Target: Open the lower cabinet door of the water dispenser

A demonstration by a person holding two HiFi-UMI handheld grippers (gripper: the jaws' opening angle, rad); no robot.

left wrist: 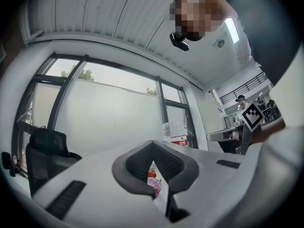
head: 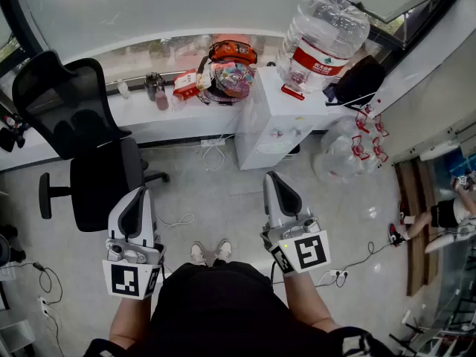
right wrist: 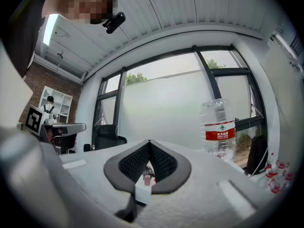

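Note:
The white water dispenser (head: 274, 121) stands against the window sill, a large clear water bottle (head: 325, 37) with a red label on top of it. Its front face with the lower cabinet door (head: 260, 146) points toward me and looks closed. Both grippers are held low in front of my body, well short of the dispenser. My left gripper (head: 140, 193) is shut and empty, with its tips together (left wrist: 153, 144). My right gripper (head: 272, 177) is shut too, nothing between its pads (right wrist: 149, 142). The bottle (right wrist: 218, 129) shows ahead and to the right in the right gripper view.
A black office chair (head: 83, 143) stands left of the dispenser. Bags and small bottles (head: 227, 69) crowd the sill. Empty clear water bottles (head: 343, 149) lie right of the dispenser. Cables (head: 175, 220) run over the floor. A person (head: 445, 216) sits at the far right.

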